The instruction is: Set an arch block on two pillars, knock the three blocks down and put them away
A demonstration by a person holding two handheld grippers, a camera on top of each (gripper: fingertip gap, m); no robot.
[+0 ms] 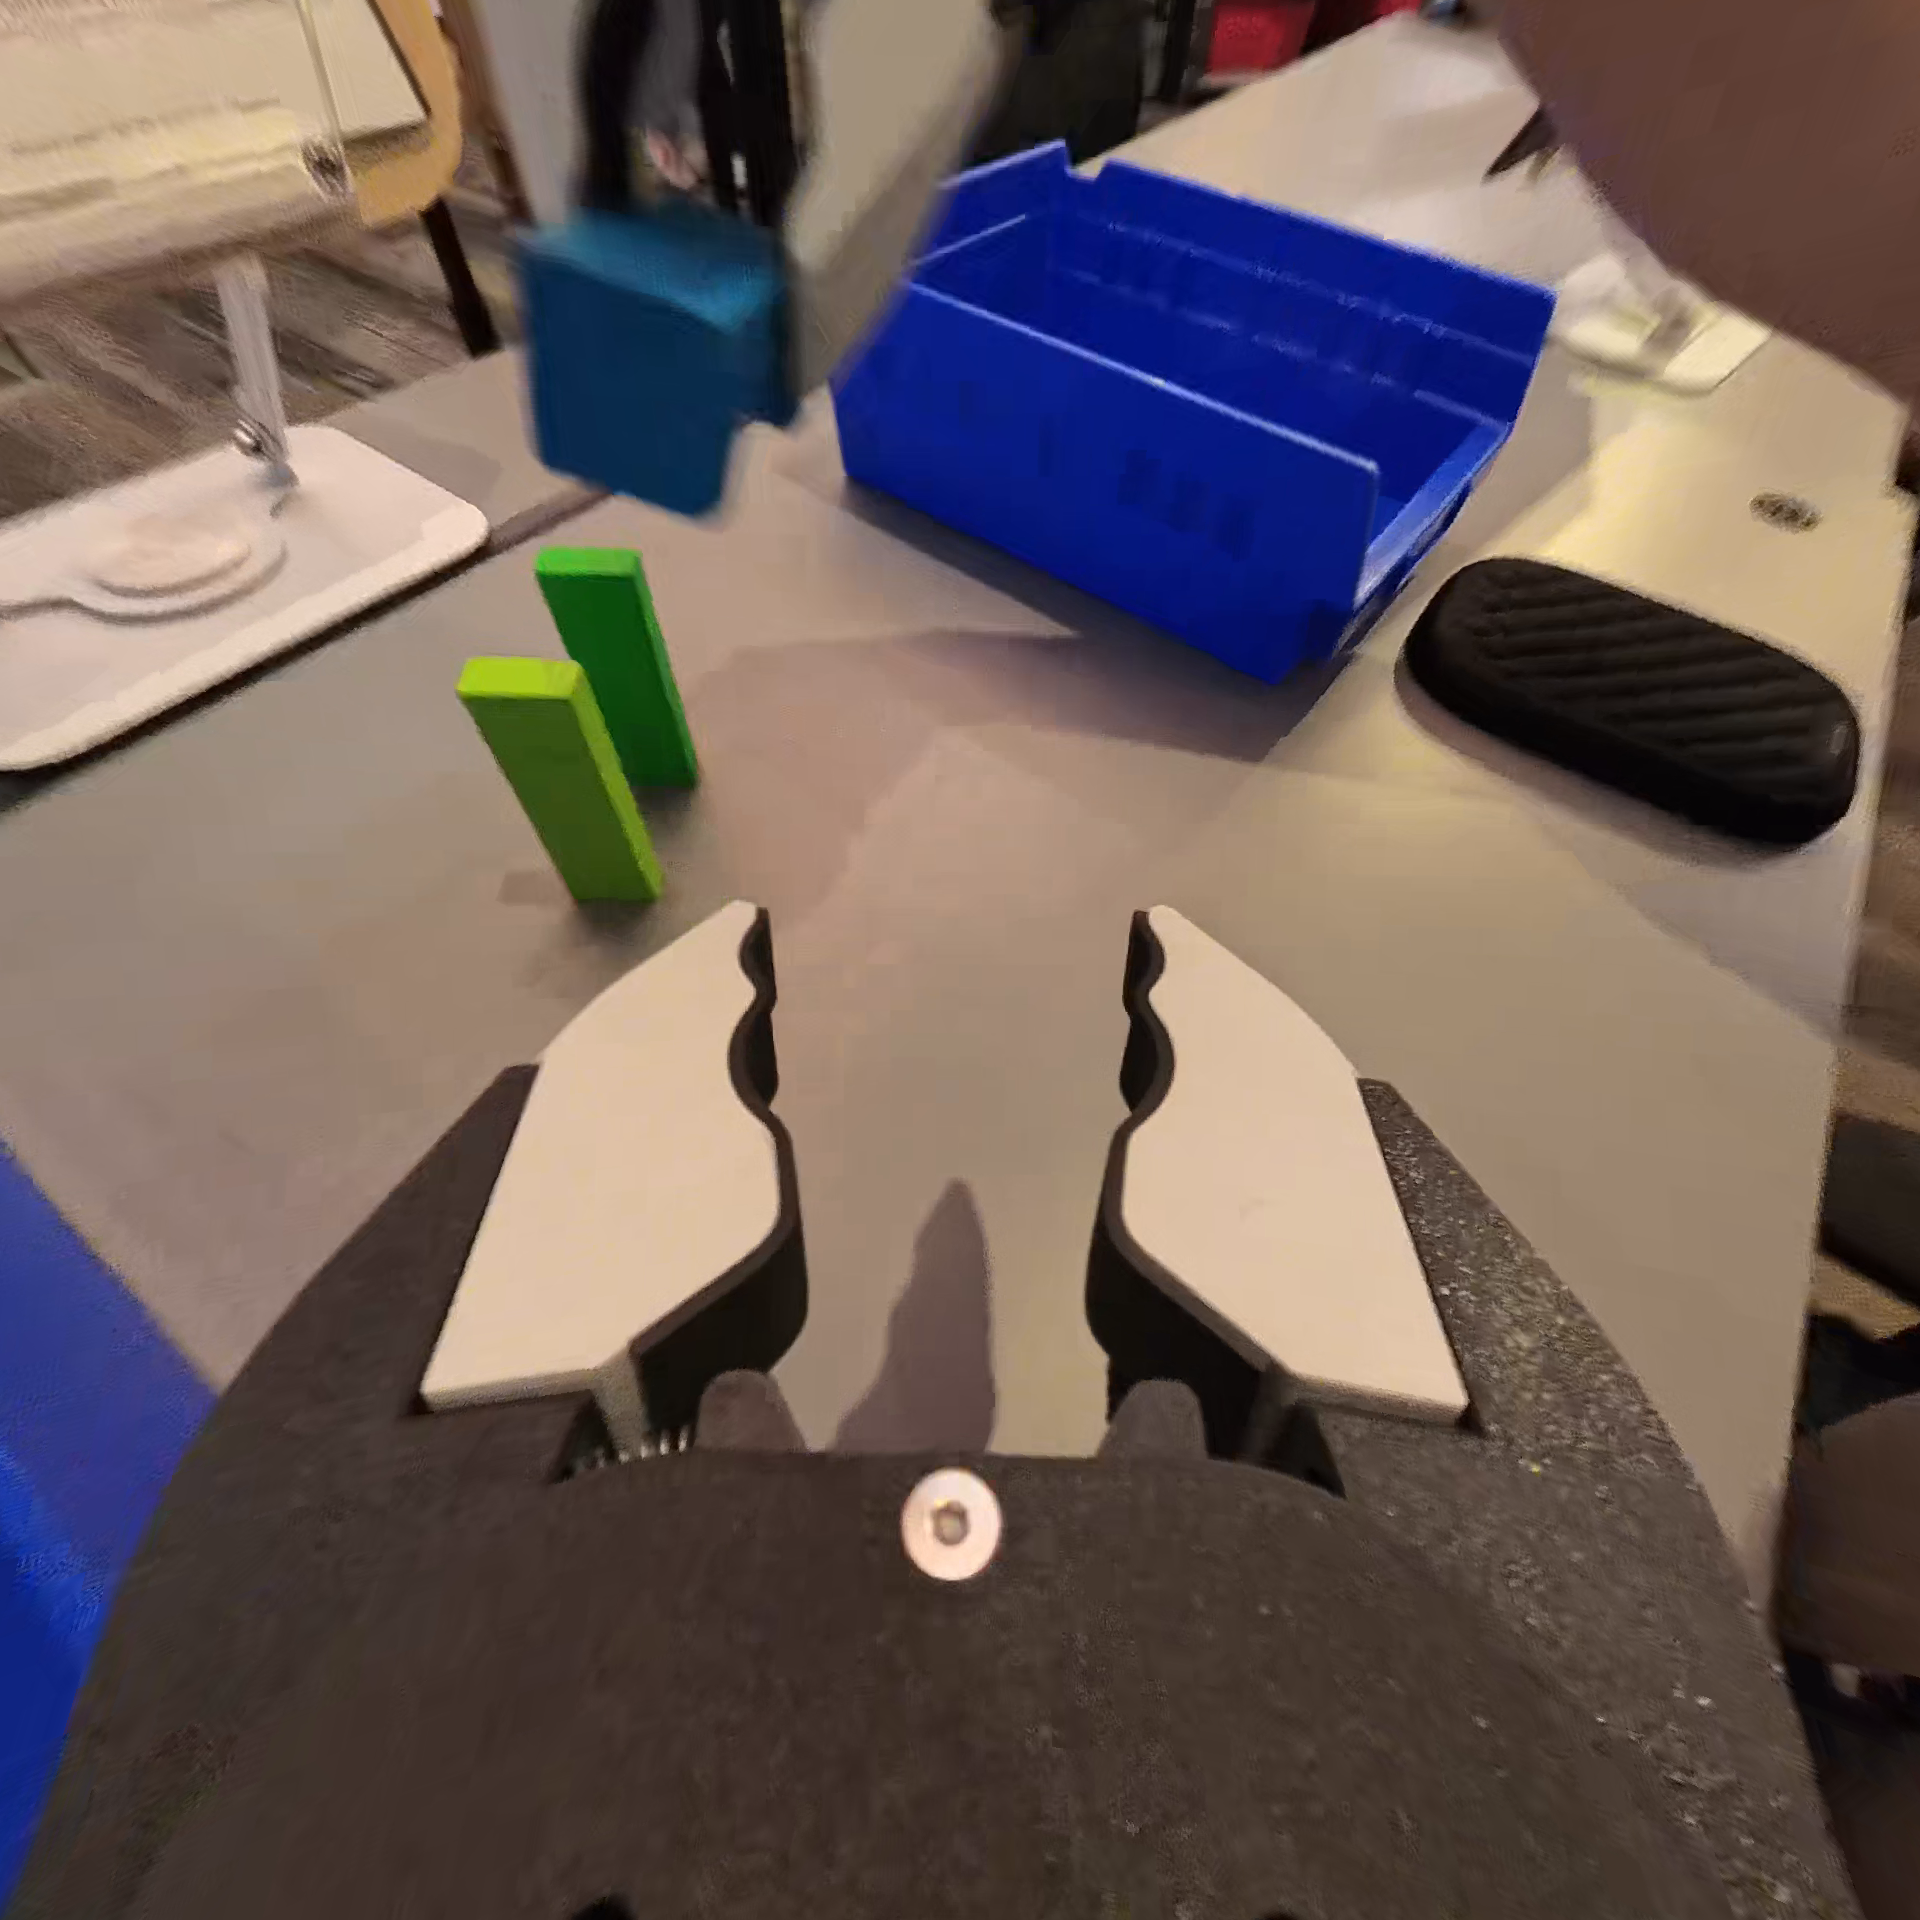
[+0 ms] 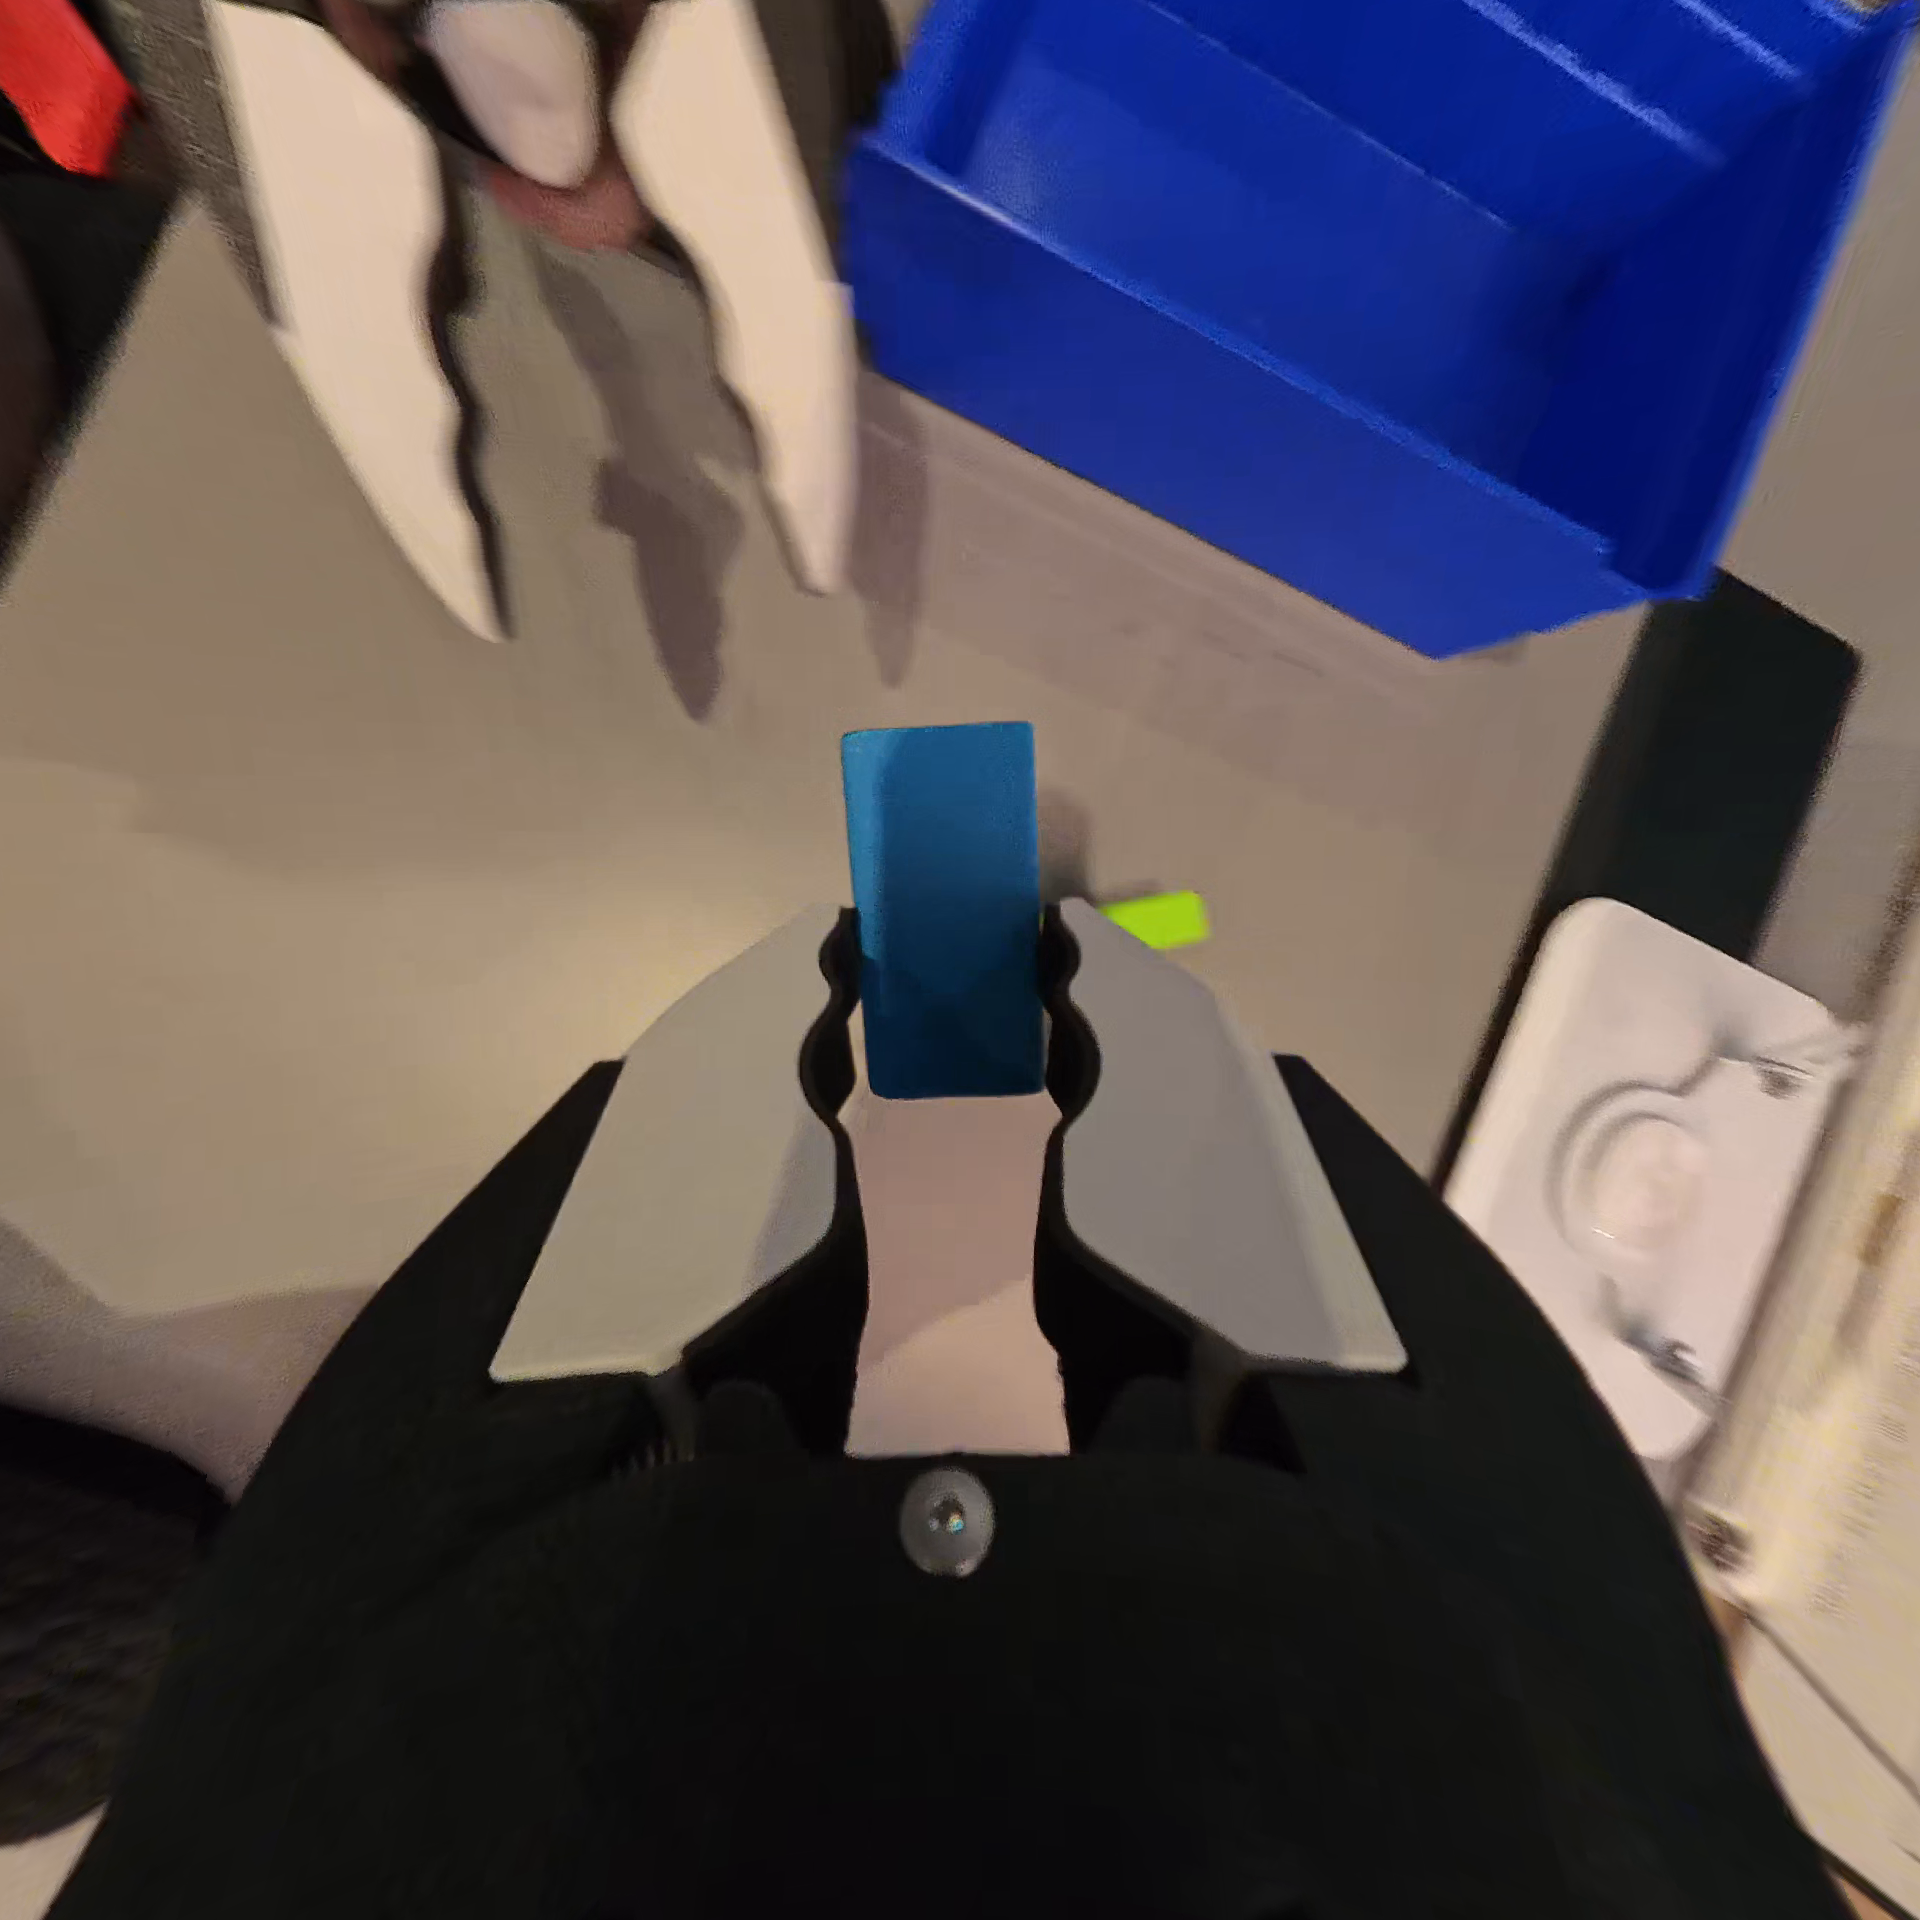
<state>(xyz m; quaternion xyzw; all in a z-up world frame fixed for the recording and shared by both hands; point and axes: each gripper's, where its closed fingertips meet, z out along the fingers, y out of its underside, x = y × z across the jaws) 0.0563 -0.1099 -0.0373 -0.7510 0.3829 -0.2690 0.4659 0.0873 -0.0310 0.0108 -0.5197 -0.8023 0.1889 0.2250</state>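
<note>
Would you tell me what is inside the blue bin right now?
The blue bin looks empty: the right wrist view shows bare floor and ribbed inner walls, no blocks. Its far corner runs off the frame. In the left wrist view its front wall hides most of the floor.

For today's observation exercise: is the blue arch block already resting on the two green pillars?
No, the right gripper holds the arch block above the pillars.

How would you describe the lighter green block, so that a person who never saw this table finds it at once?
Start from the big blue bin on the grey table. Two green pillar blocks stand upright out in front of it. The lighter green block is the yellowish one nearer the left gripper; the darker green block stands just behind it.
</note>
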